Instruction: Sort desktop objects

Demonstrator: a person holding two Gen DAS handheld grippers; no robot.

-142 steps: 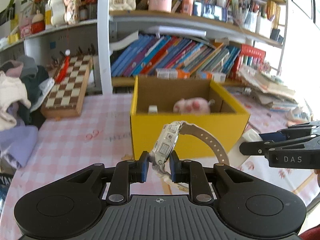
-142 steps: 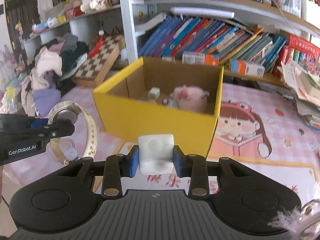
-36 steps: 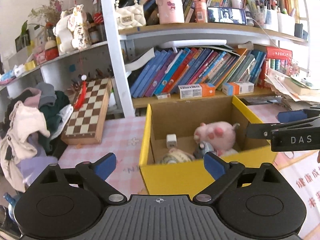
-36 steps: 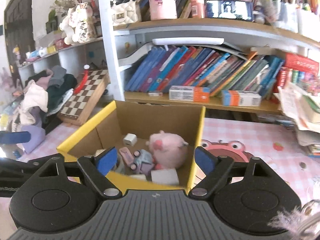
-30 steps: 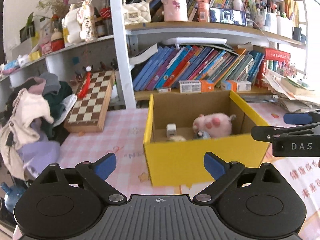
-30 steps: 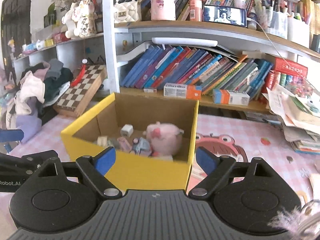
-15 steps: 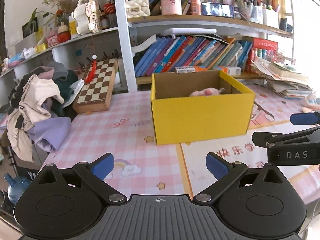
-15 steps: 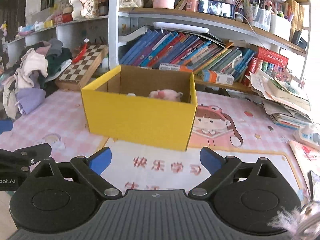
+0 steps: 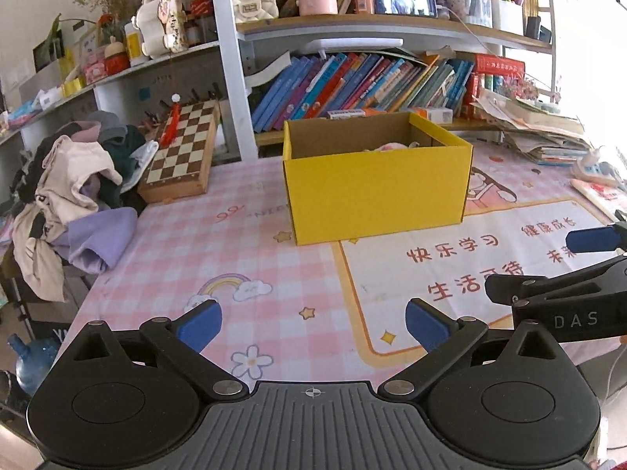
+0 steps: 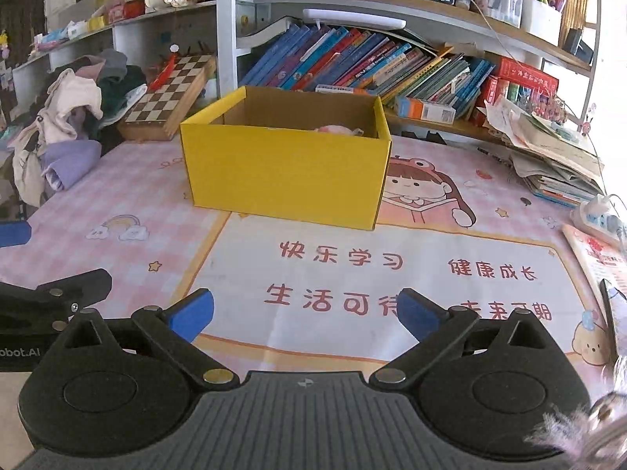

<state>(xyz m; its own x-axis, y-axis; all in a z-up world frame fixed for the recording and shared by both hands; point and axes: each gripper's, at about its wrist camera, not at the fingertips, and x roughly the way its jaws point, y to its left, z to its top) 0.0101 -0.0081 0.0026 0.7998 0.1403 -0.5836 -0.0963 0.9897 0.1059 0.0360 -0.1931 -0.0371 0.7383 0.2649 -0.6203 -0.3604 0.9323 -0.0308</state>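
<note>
Now both tools hang back over the near edge of the desk mat [image 10: 352,243], well apart from the yellow box [image 9: 376,192] they stood above a second ago. The left gripper [image 9: 311,319] is spread wide and empty; the right gripper [image 10: 303,311] has its jaws opening to full stretch, with nothing between them. The watch and the white cube carried toward the box moments earlier are gone from the pads, and by all appearances the sorting is finished, since the mat shows only its printed characters and cartoon girl. Inside the box, only the top of a pink plush toy [image 10: 337,129] peeks over the rim; the other items lie too low to see from here. The left camera takes in the clothes pile [image 9: 74,192], the chessboard [image 9: 182,152] and the side of the right tool, while the right camera alone shows the stacked papers [image 10: 556,156] and a white power strip [image 10: 599,215] at the far right.
</note>
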